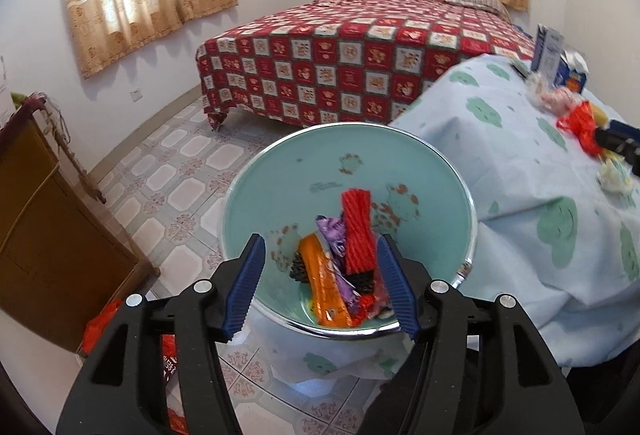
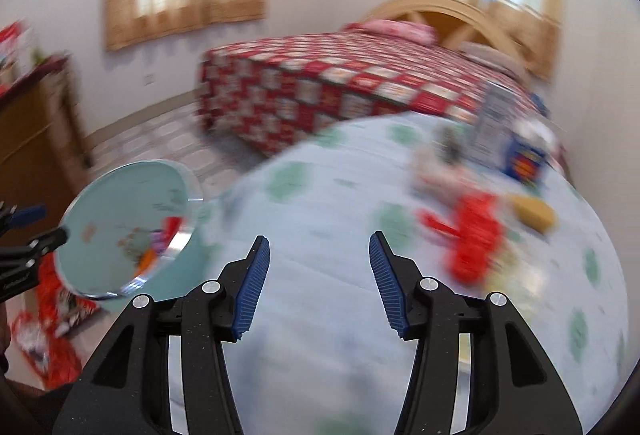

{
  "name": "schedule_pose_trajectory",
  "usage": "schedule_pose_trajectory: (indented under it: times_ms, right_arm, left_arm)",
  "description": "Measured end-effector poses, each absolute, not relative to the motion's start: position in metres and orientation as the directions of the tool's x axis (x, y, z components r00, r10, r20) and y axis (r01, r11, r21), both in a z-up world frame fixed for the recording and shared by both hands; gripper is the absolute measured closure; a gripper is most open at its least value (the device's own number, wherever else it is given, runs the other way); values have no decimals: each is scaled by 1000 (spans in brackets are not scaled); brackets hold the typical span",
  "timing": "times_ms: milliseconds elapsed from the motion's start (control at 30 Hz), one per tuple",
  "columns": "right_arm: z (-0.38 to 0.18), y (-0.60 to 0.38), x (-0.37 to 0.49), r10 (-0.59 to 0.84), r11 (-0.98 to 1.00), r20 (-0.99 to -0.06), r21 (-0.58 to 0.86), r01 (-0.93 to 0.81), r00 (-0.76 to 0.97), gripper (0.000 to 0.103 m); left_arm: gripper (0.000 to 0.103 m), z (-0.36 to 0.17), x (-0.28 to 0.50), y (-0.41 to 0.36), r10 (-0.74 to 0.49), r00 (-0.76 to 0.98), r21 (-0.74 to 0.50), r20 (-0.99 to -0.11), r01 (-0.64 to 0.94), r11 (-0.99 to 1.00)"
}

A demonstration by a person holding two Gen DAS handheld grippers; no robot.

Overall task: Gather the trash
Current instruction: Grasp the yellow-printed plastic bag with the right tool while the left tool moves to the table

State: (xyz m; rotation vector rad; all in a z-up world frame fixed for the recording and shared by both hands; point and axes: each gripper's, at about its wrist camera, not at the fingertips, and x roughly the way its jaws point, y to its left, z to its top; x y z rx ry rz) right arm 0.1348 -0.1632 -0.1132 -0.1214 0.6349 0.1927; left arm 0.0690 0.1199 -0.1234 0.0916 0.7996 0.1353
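My left gripper [image 1: 320,283] holds a light green enamel basin [image 1: 280,171] by its near rim, off the table's left edge. In the basin lie an orange wrapper [image 1: 328,287], a purple wrapper [image 1: 334,235] and a red ridged wrapper [image 1: 358,231]. The basin also shows at the left of the right wrist view [image 2: 120,203]. My right gripper [image 2: 318,283] is open and empty above the pale blue tablecloth [image 2: 320,203]; this view is blurred. A red plastic bag [image 2: 476,235] and a yellow piece [image 2: 532,213] lie ahead to its right. The red bag [image 1: 580,123] shows in the left wrist view too.
Cartons [image 1: 550,49] and pale crumpled trash [image 1: 554,97] sit at the table's far end. A bed with a red checked cover [image 1: 340,63] stands behind. A wooden cabinet [image 1: 44,219] is at the left. Red packaging [image 2: 52,315] lies on the tiled floor.
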Motion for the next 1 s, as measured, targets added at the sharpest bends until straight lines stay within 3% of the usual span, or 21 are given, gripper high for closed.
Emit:
schedule_pose_trajectory:
  times_ms: [133,333,467,567,600,700,867,900,1000]
  right_arm:
    - [-126,-230,140,14,1000,-649,18,-3,761,44]
    - [-137,-249,144,41,992,-704,116,58,709,24]
    - [-148,-247,154,46,990,-745,120,67,665,20]
    - [-155,-249,159,46,990,-765,123,76,642,23]
    - [-157,-252,159,60,988,-767,138,72,639,39]
    - [-155,-260,154,78,990,-765,137,44,639,49]
    - [-150,-273,135,-29,1000,-761,-24,16,648,51]
    - [-148,-274,131,-74,997,-746,-80,22,661,49]
    - [-144,-275,117,-159,976,-700,-219,3,696,25]
  left_arm:
    - [40,-129,69,114,153,683,144,-715,-70,987]
    - [40,-131,64,100,140,689,165,-711,-30,986]
    - [40,-131,61,96,136,694,172,-707,-18,985]
    - [40,-131,62,95,130,694,169,-708,-12,985]
    - [40,-131,62,95,128,693,167,-709,-11,986]
    - [40,-132,63,93,126,692,170,-711,-6,986]
    - [40,-134,63,87,121,688,178,-716,12,984]
    - [40,-135,64,86,120,686,179,-717,15,984]
    - [40,-136,64,80,115,683,183,-721,27,983]
